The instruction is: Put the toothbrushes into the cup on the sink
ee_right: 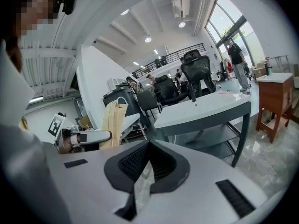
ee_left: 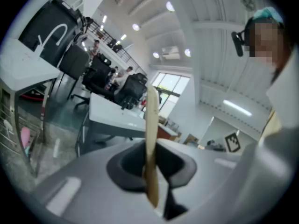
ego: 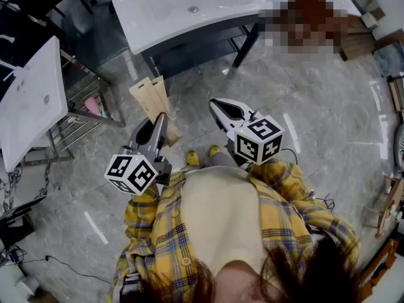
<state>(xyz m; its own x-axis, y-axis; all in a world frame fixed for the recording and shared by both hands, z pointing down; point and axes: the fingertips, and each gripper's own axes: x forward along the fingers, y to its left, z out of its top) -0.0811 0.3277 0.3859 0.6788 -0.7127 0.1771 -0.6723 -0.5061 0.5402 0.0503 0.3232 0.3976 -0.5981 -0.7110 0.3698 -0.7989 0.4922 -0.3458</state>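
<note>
Left gripper [ego: 158, 124] with its jaws clamped on a flat beige toothbrush pack [ego: 150, 96]; the pack juts forward past the jaw tips, towards the white sink [ego: 158, 21] ahead of the person and well apart from it. In the left gripper view the pack shows edge-on, as a thin pale strip upright between the two dark pads. Right gripper [ego: 216, 105] beside the left one and apart from the pack, its jaws together at the tips and empty; only marbled floor [ego: 315, 106] shows through the slot behind the tips. In the right gripper view the pack appears broadside, standing up from the left gripper. The only print visible is the black-and-white square pattern on each marker cube [ego: 131, 173]; the pack's face shows lengthwise lines but no legible lettering, and single brushes cannot be made out. The sink rests on a dark frame, its drain [ego: 193, 9] visible and its far edge cut off by the top of the head view. A second white basin [ego: 31, 106] lies at the left on a metal rack, where a small pink object [ego: 93, 105] is too small to identify. The pack's rear end is hidden between the left jaws.
</note>
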